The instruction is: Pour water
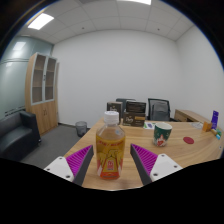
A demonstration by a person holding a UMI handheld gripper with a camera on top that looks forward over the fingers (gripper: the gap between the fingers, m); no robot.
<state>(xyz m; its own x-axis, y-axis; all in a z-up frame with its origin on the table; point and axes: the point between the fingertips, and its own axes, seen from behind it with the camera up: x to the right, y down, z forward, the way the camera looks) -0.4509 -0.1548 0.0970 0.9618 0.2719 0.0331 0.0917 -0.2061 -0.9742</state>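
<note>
I am working over a wooden table (pixel 185 150) in an office, with chairs (pixel 158 108) at its far side. A cup (pixel 162 133) stands toward the table's far edge; small items near the right edge are too small to identify. A capped bottle (pixel 110 146) stands near the front edge, between the fingers of my gripper (pixel 112 163), with gaps either side: fingers open, nothing gripped. I judge the grasp step is in hand; next, close on the bottle, then carry it toward the cup.
</note>
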